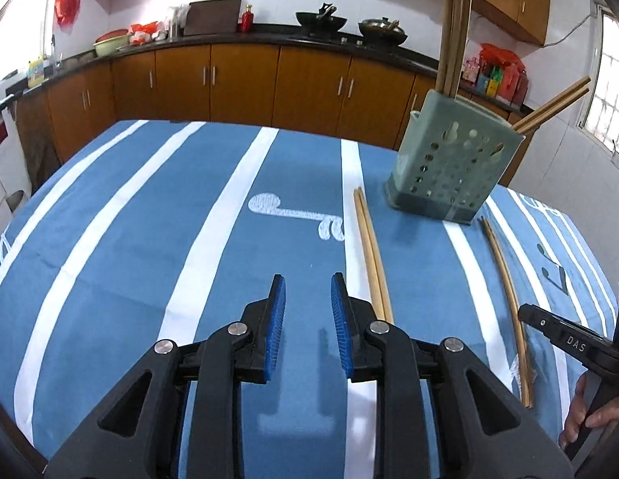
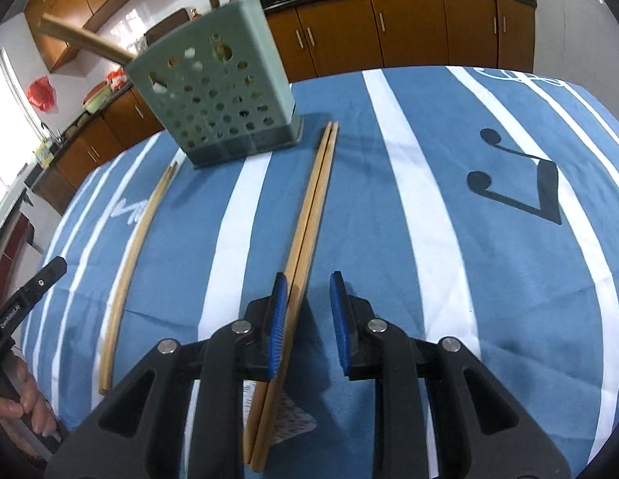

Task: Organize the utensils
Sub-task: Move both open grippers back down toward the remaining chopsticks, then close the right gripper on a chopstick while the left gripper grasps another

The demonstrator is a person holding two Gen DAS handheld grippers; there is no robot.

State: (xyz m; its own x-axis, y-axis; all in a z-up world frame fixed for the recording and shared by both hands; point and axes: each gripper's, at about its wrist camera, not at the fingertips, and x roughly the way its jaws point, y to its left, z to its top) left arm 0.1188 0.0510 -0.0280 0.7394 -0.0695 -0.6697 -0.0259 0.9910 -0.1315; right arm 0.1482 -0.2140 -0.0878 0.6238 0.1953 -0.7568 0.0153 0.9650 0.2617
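A green perforated utensil holder [image 1: 453, 159] [image 2: 217, 103] stands on the blue striped tablecloth and holds several wooden chopsticks [image 1: 455, 28]. One pair of chopsticks [image 1: 371, 255] [image 2: 125, 271] lies flat to the left of the holder. A second pair [image 1: 509, 303] [image 2: 309, 215] lies to its right. My left gripper [image 1: 308, 303] is open and empty, just left of the first pair. My right gripper [image 2: 308, 303] is open, low over the cloth, with the second pair running between its pads, against the left pad [image 2: 279, 319].
The tablecloth [image 1: 149, 239] [image 2: 489, 279] covers the table, which ends at the far edge before brown kitchen cabinets [image 1: 237, 80]. Woks [image 1: 321, 20] and clutter sit on the far counter. The other gripper shows at each view's edge [image 1: 568, 339] [image 2: 26, 299].
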